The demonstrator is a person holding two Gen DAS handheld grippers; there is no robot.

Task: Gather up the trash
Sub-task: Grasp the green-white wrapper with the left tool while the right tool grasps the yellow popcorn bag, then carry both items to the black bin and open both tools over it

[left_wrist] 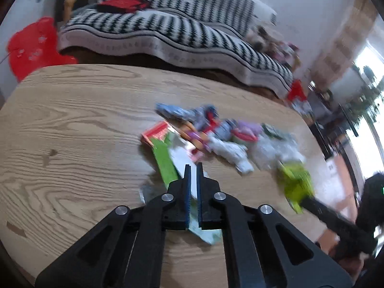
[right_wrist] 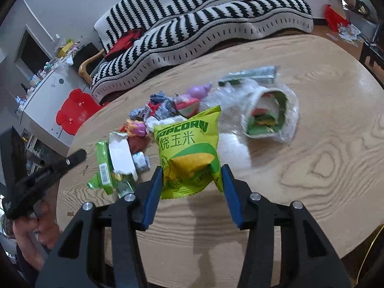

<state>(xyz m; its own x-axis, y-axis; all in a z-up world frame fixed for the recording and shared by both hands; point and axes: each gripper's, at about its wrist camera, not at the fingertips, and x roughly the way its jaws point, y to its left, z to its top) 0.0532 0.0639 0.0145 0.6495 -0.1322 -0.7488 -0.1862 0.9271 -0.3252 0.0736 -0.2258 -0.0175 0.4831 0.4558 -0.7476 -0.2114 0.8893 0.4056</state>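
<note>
Right gripper grips the popcorn bag, long axis upright, above the tabletop's near edge. Left gripper pinches a pale wrapper; remaining litter lies beyond both.

My light oak-grain oval counter carries a heap of crumpled snack wrappers and a clear plastic bag.

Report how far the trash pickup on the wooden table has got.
Done: nothing visibly collected; no bin or bag is in view. In hand: the right gripper is closed on the yellow-green popcorn bag, and the left gripper pinches a pale wrapper. Left: most of the pile on the table, including the green carton, crumpled clear plastic and the purple wrapper.
</note>
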